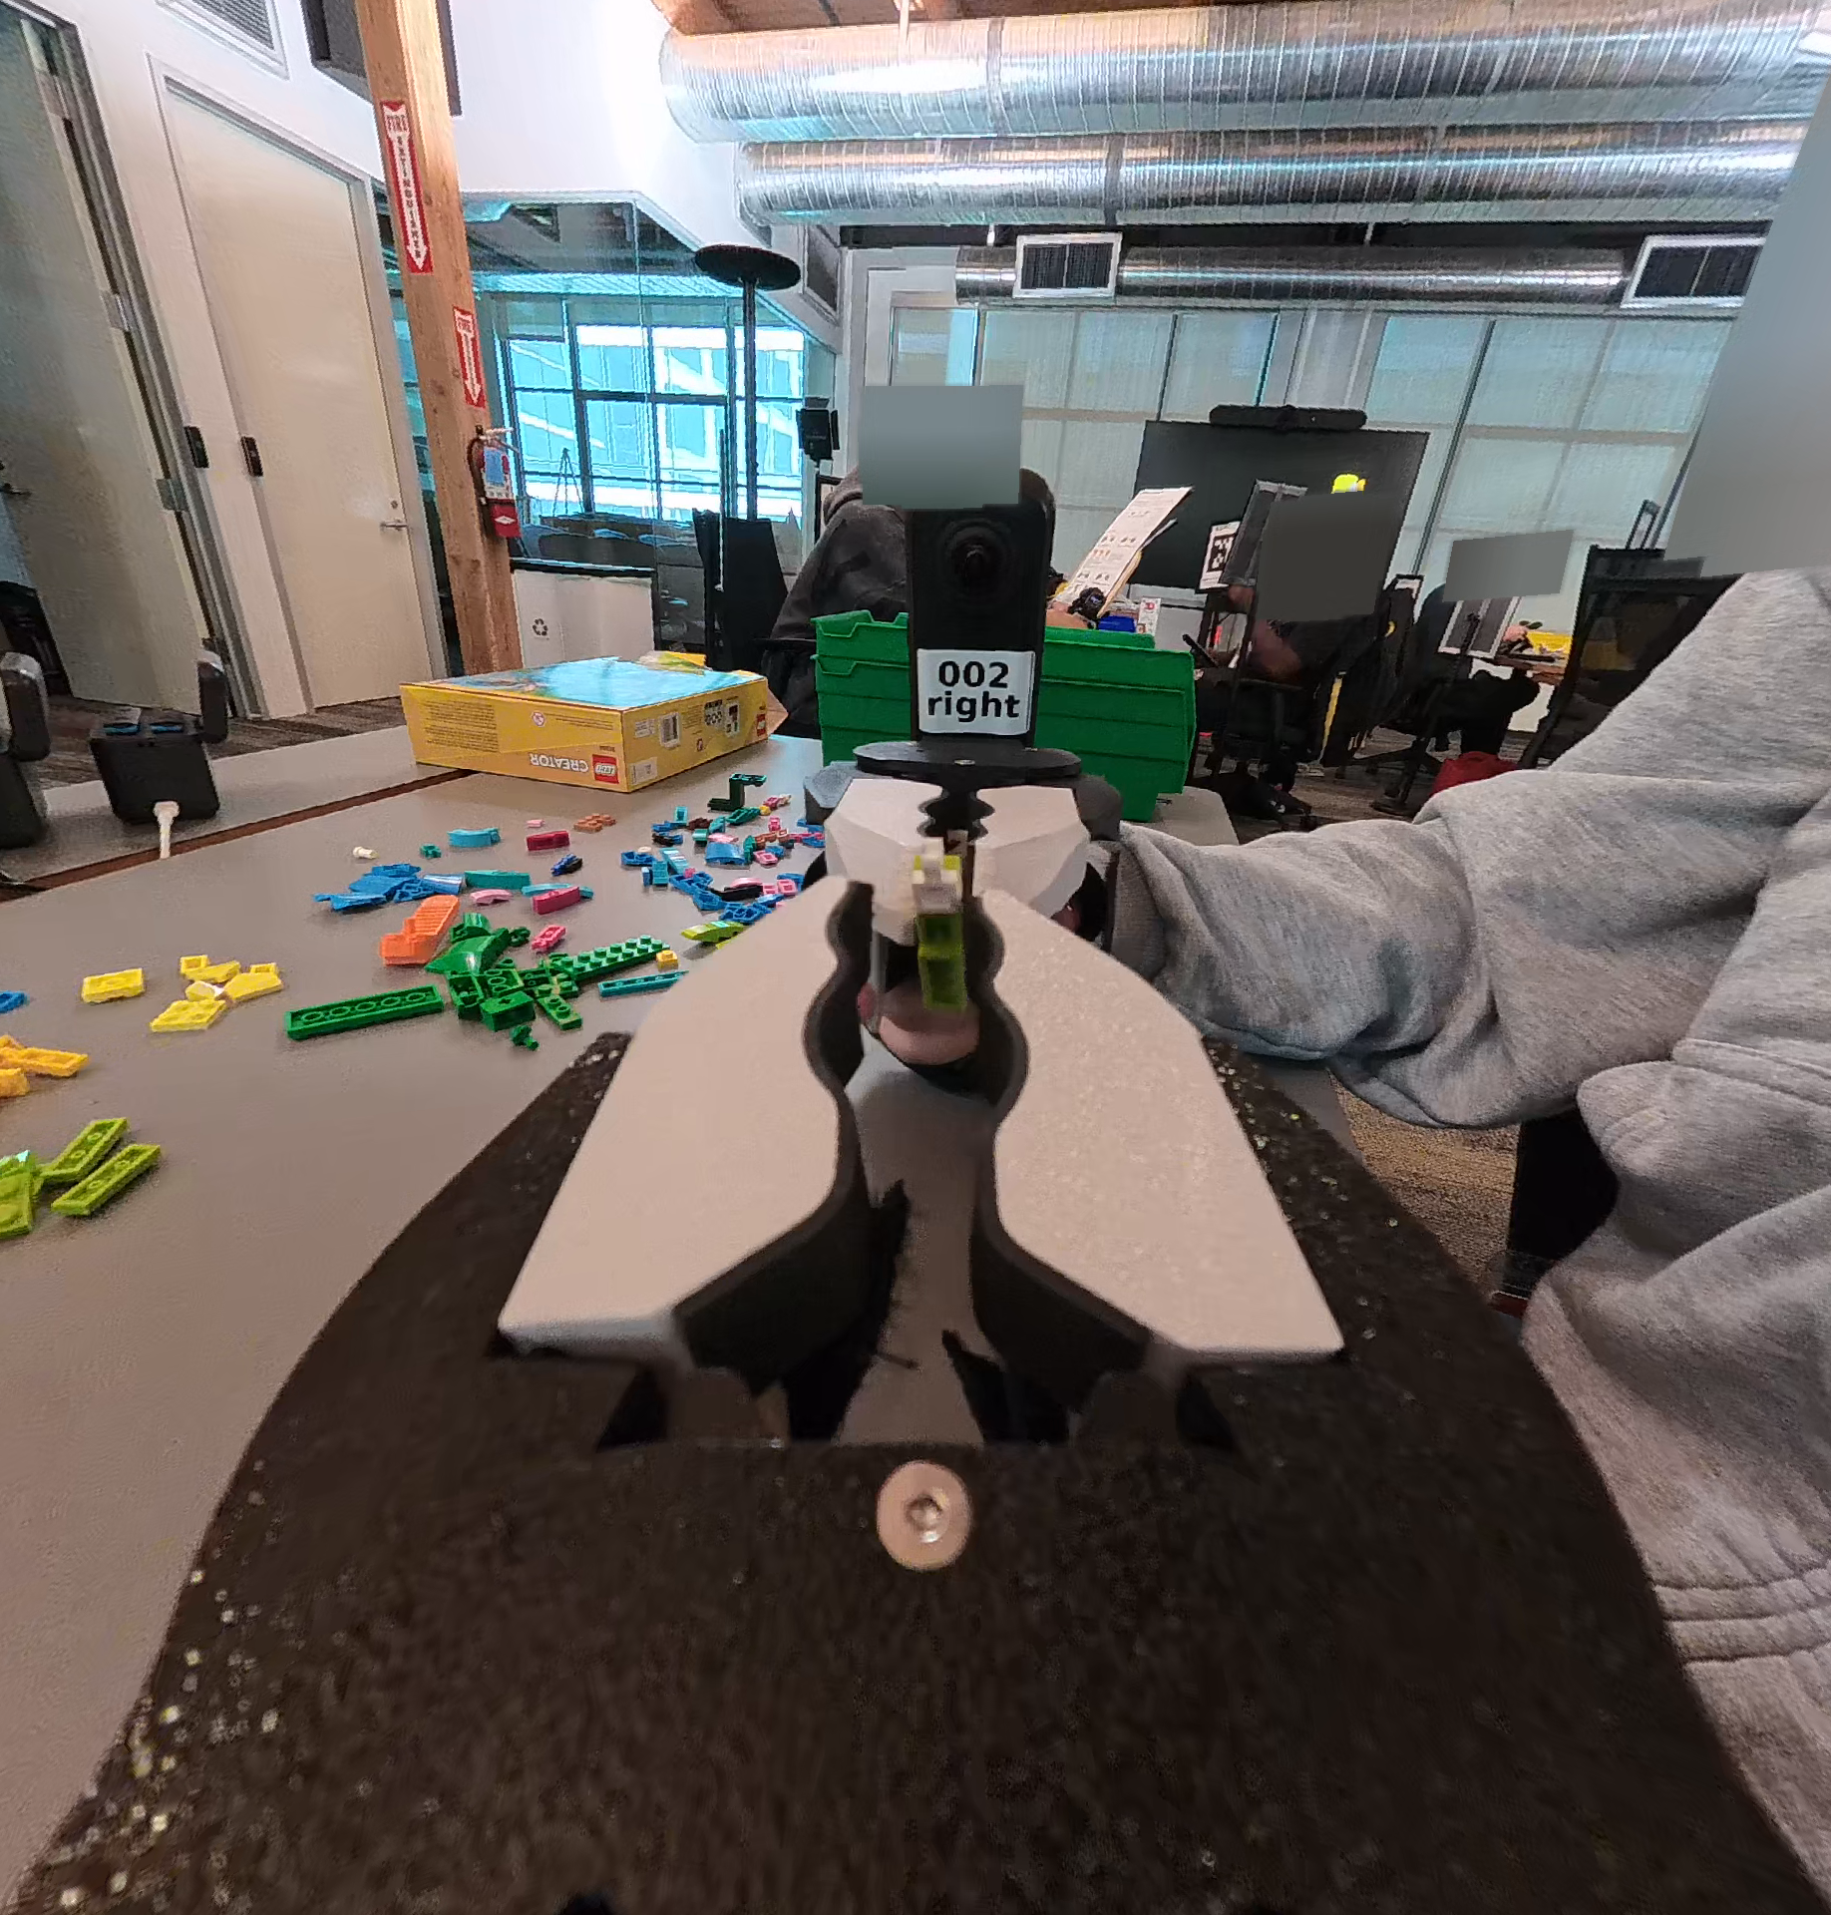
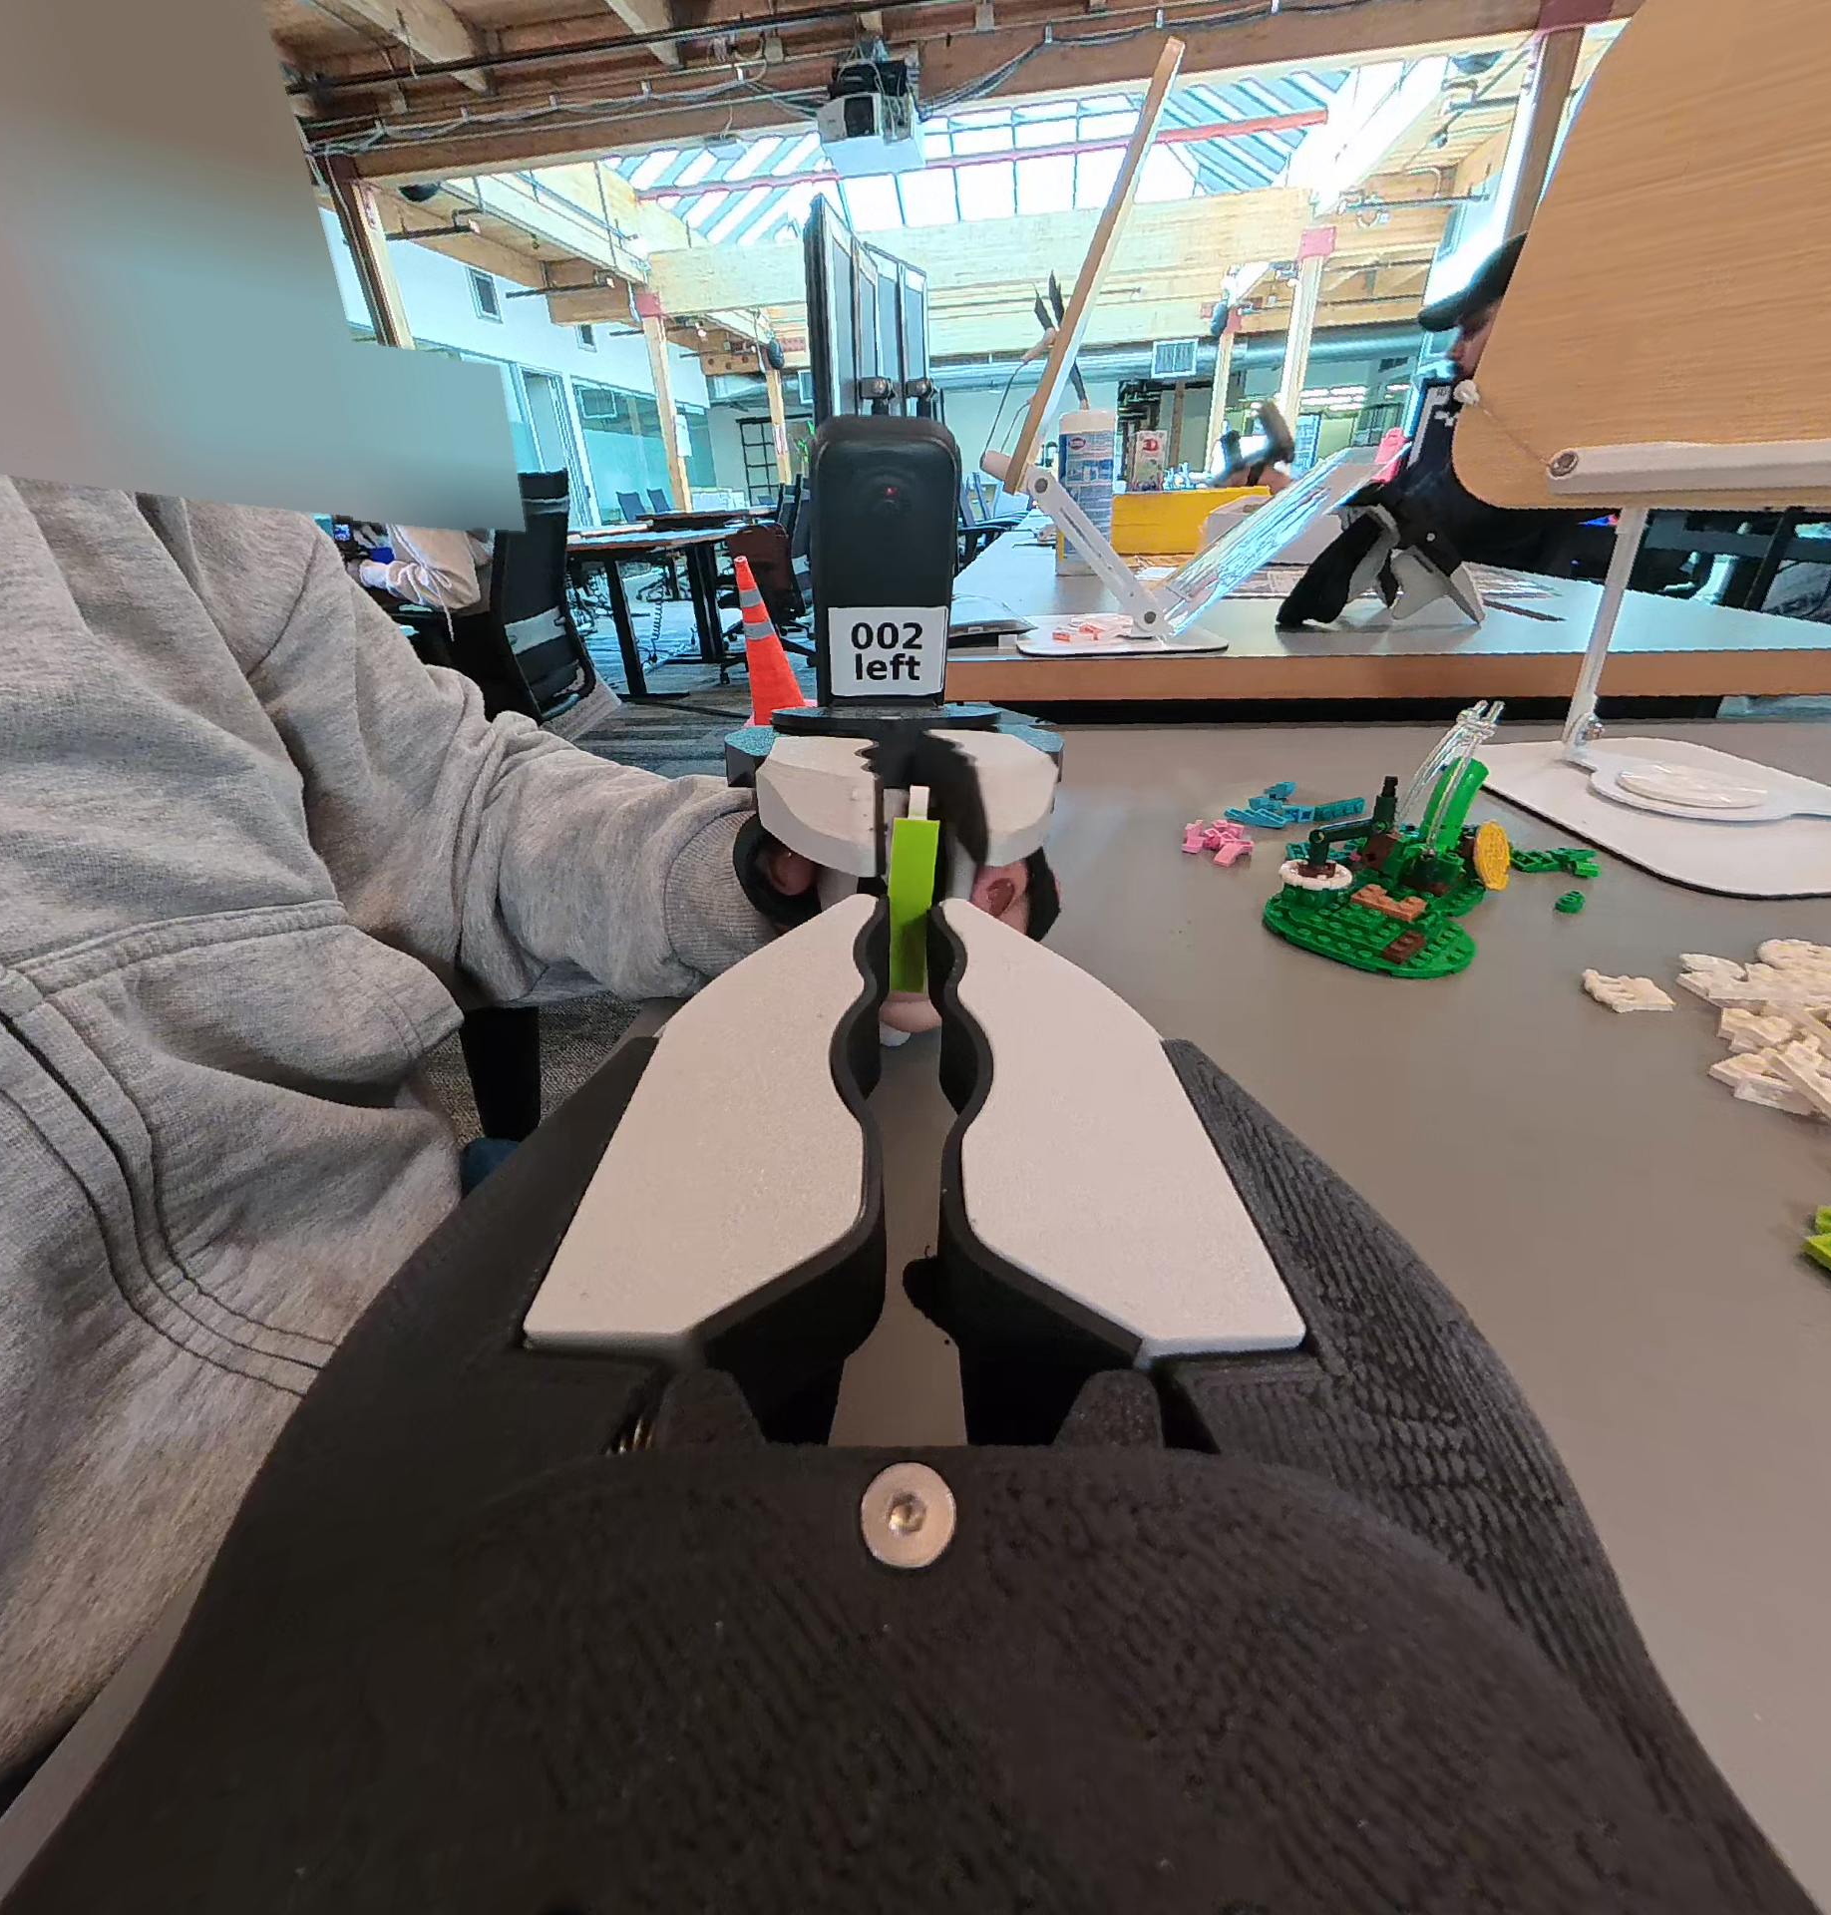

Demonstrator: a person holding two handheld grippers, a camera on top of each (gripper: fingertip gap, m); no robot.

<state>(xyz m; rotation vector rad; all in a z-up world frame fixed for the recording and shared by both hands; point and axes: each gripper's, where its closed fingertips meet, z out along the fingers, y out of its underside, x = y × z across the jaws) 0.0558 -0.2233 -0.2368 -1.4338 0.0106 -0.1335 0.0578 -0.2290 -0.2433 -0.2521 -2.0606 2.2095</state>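
**Operator:** What is the state of each set of jaws?

**Guide:** Your right gripper (image 2: 906, 922) has its jaws clamped on one lime-green flat brick (image 2: 909, 902), held on edge above the near edge of the table (image 1: 269, 1192). Your left gripper (image 1: 917, 912) faces it tip to tip. Its jaws stand apart around the far end of the same brick, with open space showing on the brick's left side. A small white piece sits at that end of the brick, but how it is attached cannot be told.

**Operator:** Which items carry writing?

**Guide:** Note the following:
- Two white labels with black print, one on each gripper's camera mount (image 1: 974, 692) (image 2: 885, 651).
- One yellow cardboard box (image 1: 580, 725) with a brand logo and fine print, lying flat at the far left of the table.
- Two red signs (image 1: 407, 187) (image 1: 468, 358) on the wooden post, above one fire extinguisher (image 1: 497, 482).

**Operator:** What else lies around the grippers?

**Guide:** From the left wrist view:
- Loose bricks in blue, pink, green, yellow, orange and lime are spread to the left, too many to count.
- One stack of green bins (image 1: 1119, 715) stands behind the right gripper.

From the right wrist view:
- One part-built green model (image 2: 1378, 902) stands to the right.
- One pile of white pieces (image 2: 1792, 1026) lies nearer than the model.
- One orange cone (image 2: 764, 648) stands on the floor beyond the table.
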